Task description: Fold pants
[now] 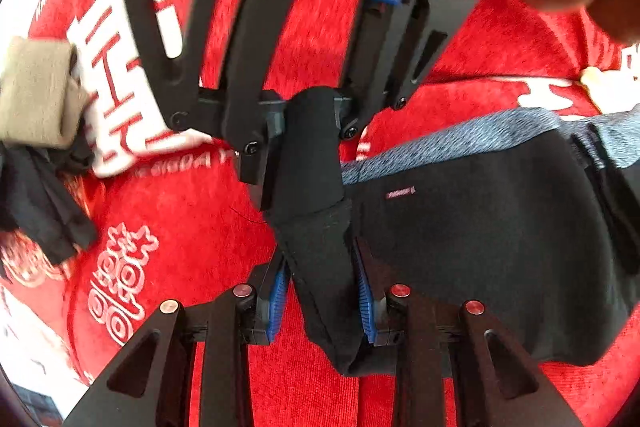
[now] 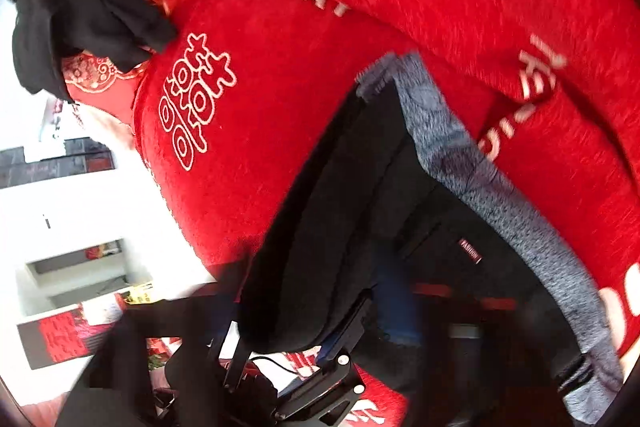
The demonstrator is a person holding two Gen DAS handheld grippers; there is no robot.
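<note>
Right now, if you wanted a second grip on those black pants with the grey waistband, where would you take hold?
Probably on the grey waistband, at its free far end, coming from above. It is a thick, firm edge lying flat on the red blanket, so fingers can pinch it without gathering loose cloth. The left gripper is shut on a black fold of the pants, so a hold further along would spread them.

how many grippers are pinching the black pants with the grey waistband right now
2. The left gripper clamps a fold of the black pants with the grey waistband near the camera; the right gripper pinches the same fold just beyond it, over the red blanket.
</note>
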